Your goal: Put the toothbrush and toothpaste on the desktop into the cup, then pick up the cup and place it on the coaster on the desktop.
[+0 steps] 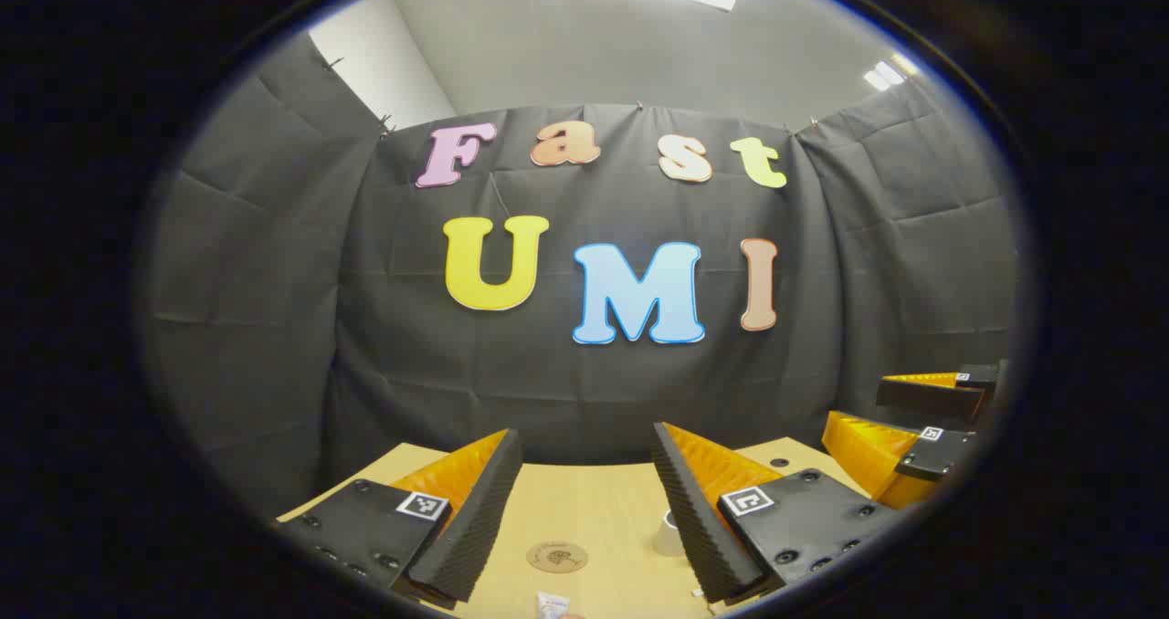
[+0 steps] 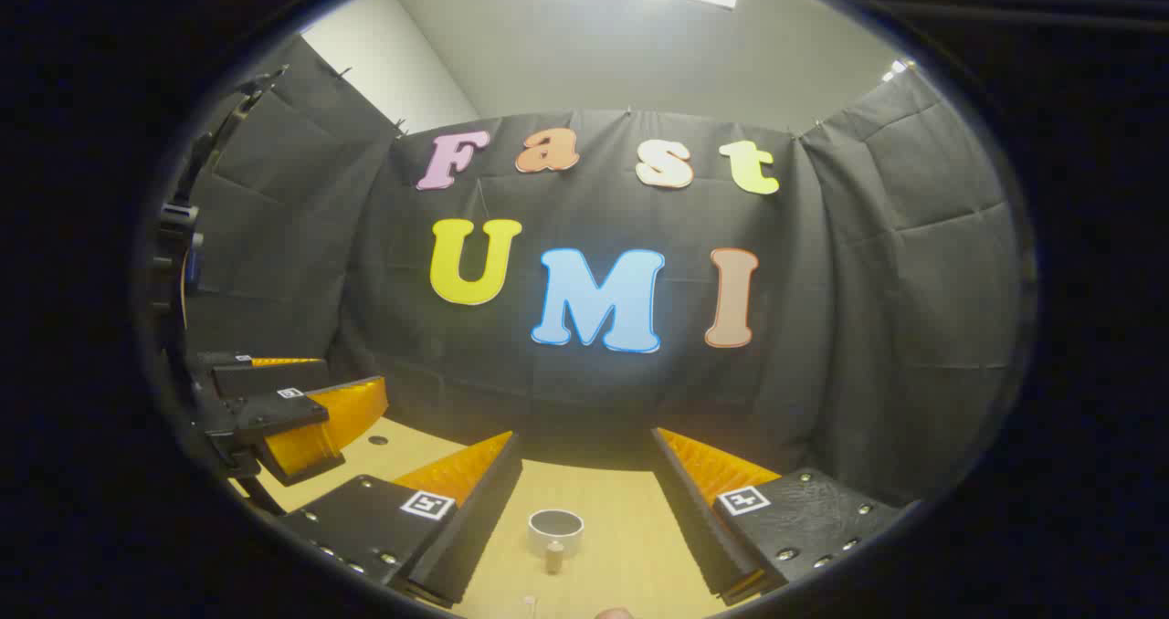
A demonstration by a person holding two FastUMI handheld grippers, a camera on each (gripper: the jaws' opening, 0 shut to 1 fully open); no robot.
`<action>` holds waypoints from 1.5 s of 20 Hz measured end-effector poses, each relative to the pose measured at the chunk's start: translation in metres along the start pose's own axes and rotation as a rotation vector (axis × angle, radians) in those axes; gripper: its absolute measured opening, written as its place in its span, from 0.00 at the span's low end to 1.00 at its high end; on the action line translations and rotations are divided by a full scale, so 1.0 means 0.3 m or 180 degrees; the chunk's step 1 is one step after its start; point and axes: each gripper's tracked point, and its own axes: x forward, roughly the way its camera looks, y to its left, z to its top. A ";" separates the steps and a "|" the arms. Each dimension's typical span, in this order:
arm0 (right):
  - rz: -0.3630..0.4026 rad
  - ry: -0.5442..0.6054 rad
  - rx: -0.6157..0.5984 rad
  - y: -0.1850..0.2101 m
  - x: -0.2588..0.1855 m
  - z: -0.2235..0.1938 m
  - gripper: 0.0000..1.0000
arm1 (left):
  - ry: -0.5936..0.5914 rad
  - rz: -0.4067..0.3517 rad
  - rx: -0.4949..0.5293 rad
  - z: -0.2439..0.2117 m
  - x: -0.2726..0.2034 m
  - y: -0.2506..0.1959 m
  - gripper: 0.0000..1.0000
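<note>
Both claws stood spread and empty above the desk (image 2: 630,546), so the step in hand was judged to be the first reach. Done well, that meant tipping a claw down before closing, since both pointed level at the wall. Taking the cup (image 2: 555,529) as landmark: nearest, at the lower edge, lay the toothpaste (image 1: 552,605); the right claw (image 2: 584,496) straddled the cup itself; the coaster (image 1: 557,557) lay just beside the cup, between the left claw's (image 1: 584,500) fingers.
</note>
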 end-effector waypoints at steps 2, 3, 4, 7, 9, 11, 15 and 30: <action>0.0012 0.0052 0.0000 -0.004 0.006 -0.016 0.89 | 0.0035 -0.0024 0.0030 -0.019 0.007 -0.011 0.92; 0.0007 0.0078 -0.0004 -0.006 0.009 -0.025 0.89 | 0.0065 -0.0040 0.0013 -0.030 0.010 -0.014 0.92; -0.0006 0.0104 -0.0022 -0.008 0.010 -0.037 0.89 | 0.0098 -0.0059 -0.0018 -0.040 0.015 -0.022 0.92; -0.0068 0.0177 -0.0067 -0.019 0.023 -0.065 0.89 | 0.0151 -0.0089 -0.0052 -0.059 0.029 -0.020 0.92; -0.0071 0.0238 -0.0066 -0.012 0.027 -0.087 0.89 | 0.0167 -0.0089 -0.0041 -0.068 0.035 -0.018 0.92; -0.0078 0.0309 -0.0060 -0.009 0.038 -0.107 0.89 | 0.0193 -0.0096 -0.0042 -0.080 0.042 -0.013 0.92; -0.0070 0.0436 -0.0024 0.005 0.050 -0.144 0.89 | 0.0255 -0.0108 0.0011 -0.108 0.059 0.000 0.93; 0.0157 0.1954 0.0258 0.139 0.037 -0.579 0.89 | 0.2010 0.0022 -0.0210 -0.699 0.090 0.127 0.93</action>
